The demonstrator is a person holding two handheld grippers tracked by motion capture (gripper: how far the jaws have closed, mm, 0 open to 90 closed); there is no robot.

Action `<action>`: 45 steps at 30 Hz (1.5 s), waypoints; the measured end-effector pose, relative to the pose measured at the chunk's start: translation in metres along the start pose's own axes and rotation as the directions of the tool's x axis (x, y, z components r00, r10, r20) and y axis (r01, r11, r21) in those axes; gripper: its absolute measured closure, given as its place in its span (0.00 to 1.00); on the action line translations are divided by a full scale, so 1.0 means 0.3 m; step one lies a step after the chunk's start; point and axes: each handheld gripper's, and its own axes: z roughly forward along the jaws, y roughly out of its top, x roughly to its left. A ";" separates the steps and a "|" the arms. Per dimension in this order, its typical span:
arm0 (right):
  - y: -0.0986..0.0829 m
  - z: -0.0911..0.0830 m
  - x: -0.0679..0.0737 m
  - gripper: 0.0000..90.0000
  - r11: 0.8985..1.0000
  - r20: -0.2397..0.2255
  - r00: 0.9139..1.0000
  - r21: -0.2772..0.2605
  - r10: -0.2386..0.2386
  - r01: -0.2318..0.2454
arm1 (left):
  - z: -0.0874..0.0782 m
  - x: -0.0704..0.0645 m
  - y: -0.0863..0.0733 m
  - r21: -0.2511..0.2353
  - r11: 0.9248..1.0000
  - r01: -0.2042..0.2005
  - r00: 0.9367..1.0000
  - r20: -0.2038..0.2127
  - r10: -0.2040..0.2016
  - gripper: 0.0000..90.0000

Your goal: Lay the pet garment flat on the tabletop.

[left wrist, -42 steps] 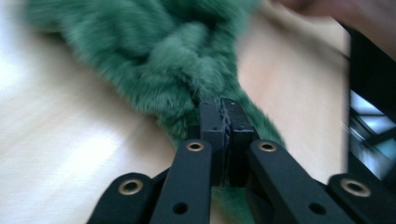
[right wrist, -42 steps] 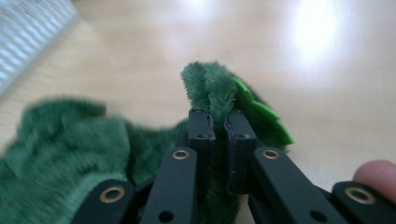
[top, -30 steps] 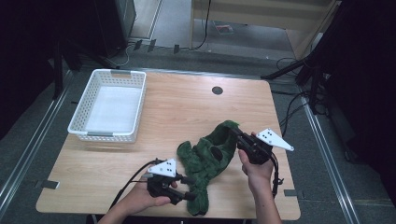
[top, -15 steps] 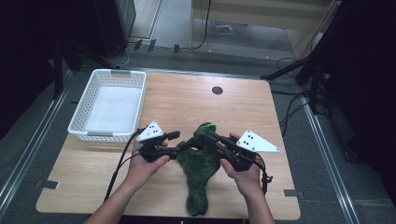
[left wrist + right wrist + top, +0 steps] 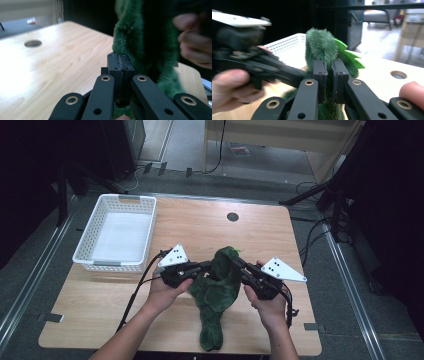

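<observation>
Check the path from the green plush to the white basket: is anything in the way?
Nothing visible. The plush hangs pinched between both grippers, left and right; only bare table lies between it and the basket at the left.

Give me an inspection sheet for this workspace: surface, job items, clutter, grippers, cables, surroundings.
Surface: wooden table, with a round hole near the far edge.
Job items: green plush toy, upper part lifted, tail end on the table.
Clutter: white basket at the far left, looks empty.
Grippers: left gripper and right gripper both shut on the plush toy from opposite sides.
Cables: a black cable trails from the left gripper over the table.
Surroundings: grey floor, cables, dark stands.
</observation>
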 end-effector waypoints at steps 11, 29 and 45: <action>-0.005 -0.003 -0.003 0.94 0.999 0.114 0.993 -0.036 0.042 -0.039 | -0.098 -0.043 0.013 -0.014 1.000 0.004 0.948 -0.317 -0.008 1.00; 0.030 -0.001 0.021 0.95 0.999 -0.041 0.999 -0.046 -0.006 0.005 | 0.054 0.106 0.039 0.060 0.991 0.123 0.990 -0.073 -0.118 0.43; 0.030 -0.024 0.009 0.95 0.999 -0.037 0.999 -0.030 -0.014 0.013 | 0.168 0.082 0.014 0.130 0.991 -0.031 0.995 0.097 0.019 0.96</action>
